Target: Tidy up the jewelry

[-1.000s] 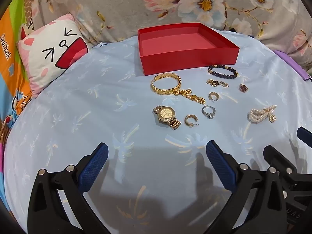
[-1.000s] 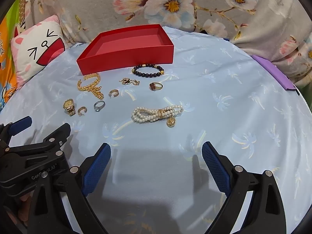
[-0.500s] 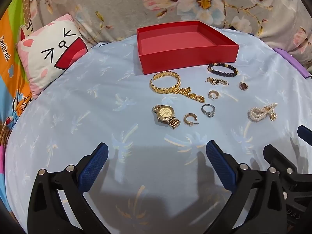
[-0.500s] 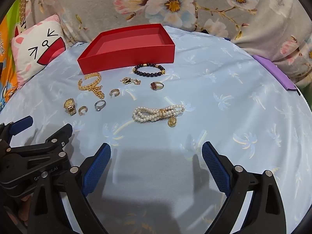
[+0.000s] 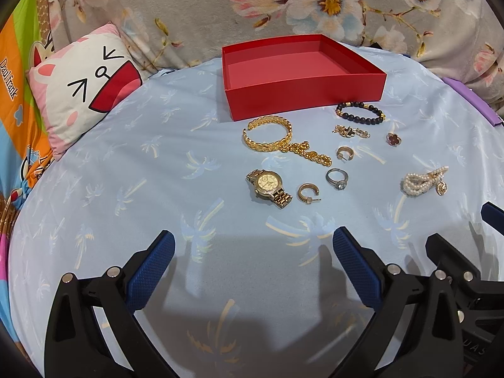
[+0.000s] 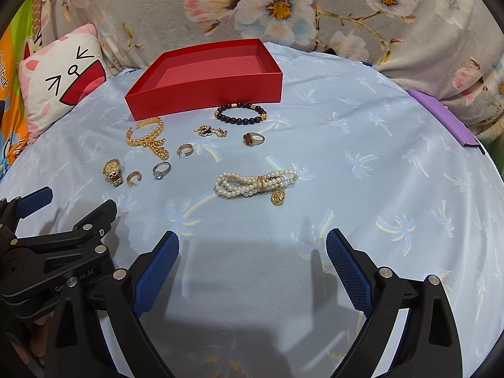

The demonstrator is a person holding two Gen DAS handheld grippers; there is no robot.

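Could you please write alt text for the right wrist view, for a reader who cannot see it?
The open right gripper hovers over a blue palm-print cloth, holding nothing. Ahead lie a pearl bracelet, rings and gold pieces before an empty red box.

Red box [image 5: 302, 100], palm-printed pale-blue sheet [image 5: 126, 189]

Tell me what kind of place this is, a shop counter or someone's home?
Most likely a home, probably a bed: a printed bedsheet as the work surface, a cartoon pillow and a floral blanket behind it.
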